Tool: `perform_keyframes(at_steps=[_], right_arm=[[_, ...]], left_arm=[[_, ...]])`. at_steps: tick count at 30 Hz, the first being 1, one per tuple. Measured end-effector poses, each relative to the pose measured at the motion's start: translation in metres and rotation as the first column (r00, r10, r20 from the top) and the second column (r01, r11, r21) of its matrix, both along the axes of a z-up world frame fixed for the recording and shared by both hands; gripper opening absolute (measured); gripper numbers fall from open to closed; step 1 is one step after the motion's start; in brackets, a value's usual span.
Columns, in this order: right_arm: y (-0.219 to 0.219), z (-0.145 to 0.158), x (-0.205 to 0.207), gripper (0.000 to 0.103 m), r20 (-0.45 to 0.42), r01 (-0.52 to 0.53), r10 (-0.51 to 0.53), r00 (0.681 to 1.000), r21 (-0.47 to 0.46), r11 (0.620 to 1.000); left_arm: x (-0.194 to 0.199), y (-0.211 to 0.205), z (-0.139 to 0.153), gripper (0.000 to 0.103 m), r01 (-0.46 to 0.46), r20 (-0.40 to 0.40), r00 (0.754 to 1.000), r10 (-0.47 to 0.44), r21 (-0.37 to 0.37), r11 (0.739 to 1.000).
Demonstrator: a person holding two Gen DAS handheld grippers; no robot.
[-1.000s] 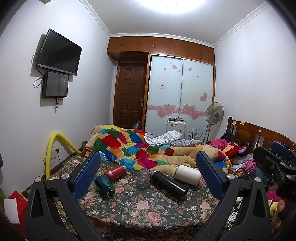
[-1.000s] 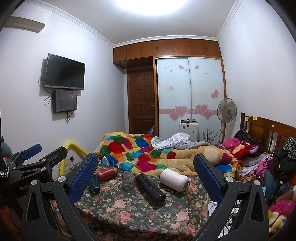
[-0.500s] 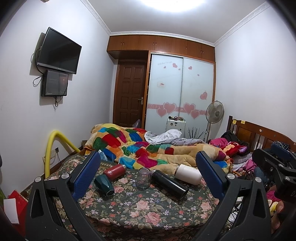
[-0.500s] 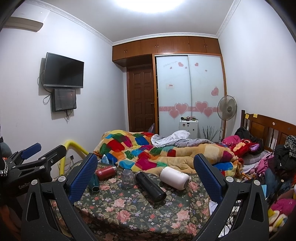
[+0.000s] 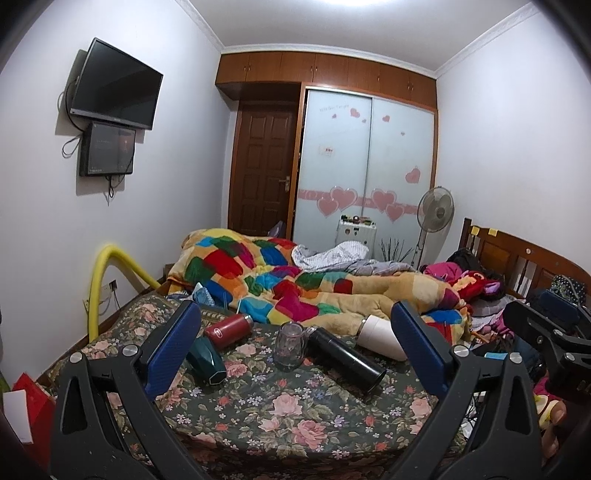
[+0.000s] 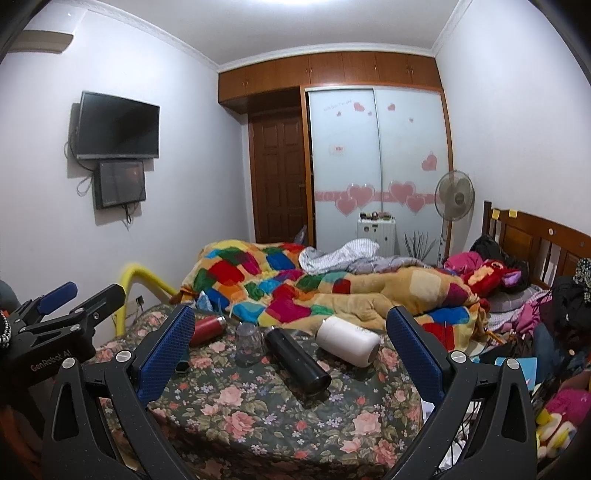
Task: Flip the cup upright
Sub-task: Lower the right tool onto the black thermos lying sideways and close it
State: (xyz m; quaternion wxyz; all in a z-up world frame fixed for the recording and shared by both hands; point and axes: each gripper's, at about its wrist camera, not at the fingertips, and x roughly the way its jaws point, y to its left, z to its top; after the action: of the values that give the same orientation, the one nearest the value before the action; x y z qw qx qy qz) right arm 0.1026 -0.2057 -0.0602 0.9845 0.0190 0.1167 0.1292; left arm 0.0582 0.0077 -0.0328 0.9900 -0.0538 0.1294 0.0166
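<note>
You get bright, even light from a blown-out white ceiling lamp (image 5: pixel 373 2) at the top edge of both views. The wall-mounted black flat television (image 5: pixel 116 86) throws a soft shadow onto the white wall. Your fisheye lenses bow the walls and darken the corners. The right view is slightly softer, most at the curved yellow foam-covered rail (image 6: pixel 142 275).

both grippers (image 5: pixel 295 354) (image 6: pixel 291 354) have edged closer to the bed (image 5: pixel 258 398).
</note>
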Motion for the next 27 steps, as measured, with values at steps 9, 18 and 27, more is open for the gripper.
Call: perform_keyframes(at_steps=[9, 18, 27], right_arm=[[-0.007, -0.036, 0.07, 0.103, -0.192, 0.0, -0.006, 0.981, -0.033, 0.999], [-0.002, -0.095, 0.157, 0.103, -0.419, -0.084, 0.035, 0.907, -0.101, 0.991], [0.027, -0.146, 0.235, 0.103, -0.582, -0.218, 0.063, 0.81, -0.2, 0.955]], left_arm=[[0.059, 0.01, -0.038, 0.103, -0.044, -0.119, 0.992, 0.044, 0.0, 0.999], [0.114, 0.024, -0.09, 0.103, -0.078, -0.299, 0.952, 0.06, -0.049, 0.996], [0.148, 0.019, -0.135, 0.103, -0.077, -0.411, 0.908, 0.076, 0.015, 0.997]])
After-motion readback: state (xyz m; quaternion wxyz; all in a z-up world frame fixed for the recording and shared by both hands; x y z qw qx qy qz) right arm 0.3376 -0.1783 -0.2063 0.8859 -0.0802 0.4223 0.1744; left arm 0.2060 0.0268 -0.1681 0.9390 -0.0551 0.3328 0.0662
